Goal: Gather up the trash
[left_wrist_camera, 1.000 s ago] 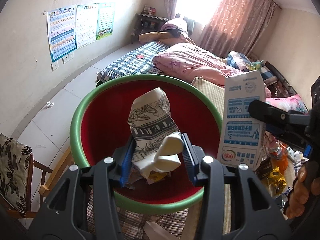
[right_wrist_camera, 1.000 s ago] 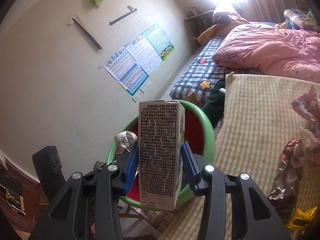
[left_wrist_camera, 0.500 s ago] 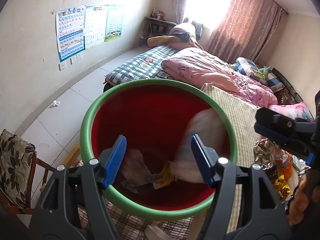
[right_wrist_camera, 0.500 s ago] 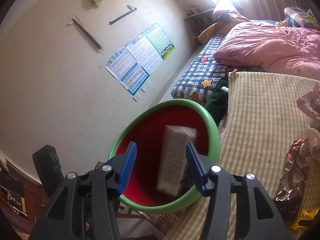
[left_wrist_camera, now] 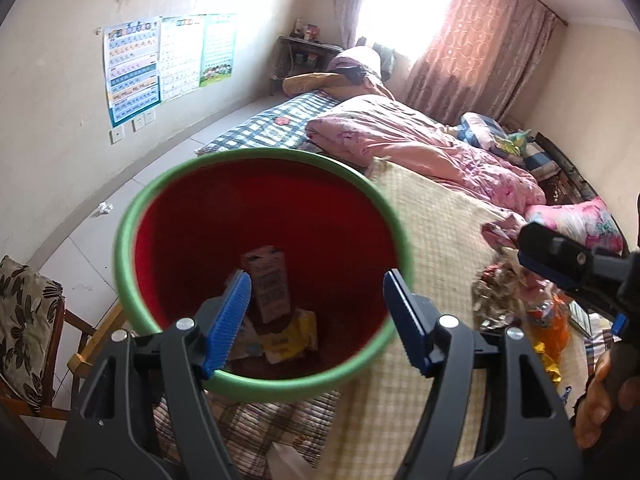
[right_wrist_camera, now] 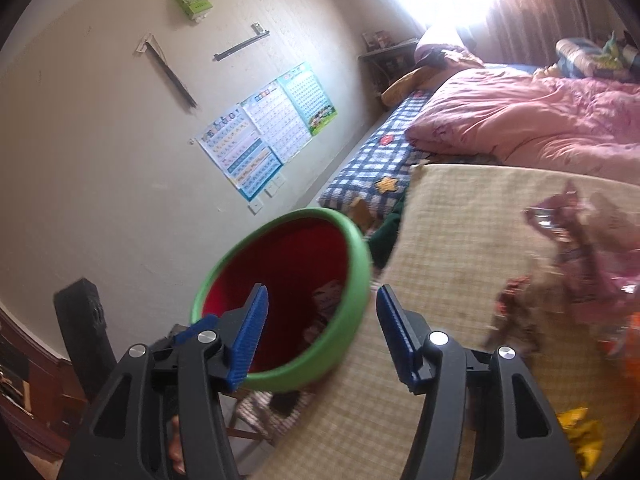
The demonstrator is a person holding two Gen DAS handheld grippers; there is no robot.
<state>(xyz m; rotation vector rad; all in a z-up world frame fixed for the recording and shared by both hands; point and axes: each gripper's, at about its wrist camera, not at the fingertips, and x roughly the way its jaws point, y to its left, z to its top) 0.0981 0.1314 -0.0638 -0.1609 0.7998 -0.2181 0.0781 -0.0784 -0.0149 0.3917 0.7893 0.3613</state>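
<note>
— Red inside, green at the rim: is that the bin (left_wrist_camera: 262, 276) under your left gripper (left_wrist_camera: 316, 316)?

— Yes. I hold it spread wide and empty above the opening; a carton (left_wrist_camera: 269, 288) and wrappers (left_wrist_camera: 288, 338) lie at the bottom.

— Your right gripper (right_wrist_camera: 320, 334)?

— Equally wide, empty, over the bin's right rim. More trash (right_wrist_camera: 560, 280) lies on the mat (right_wrist_camera: 452, 220) to its right.

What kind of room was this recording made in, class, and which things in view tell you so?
Most likely a lived-in bedroom: a rumpled pink floral quilt on a bed, patterned reddish-brown window curtains, and colourful children's learning charts on the beige wall.
</note>
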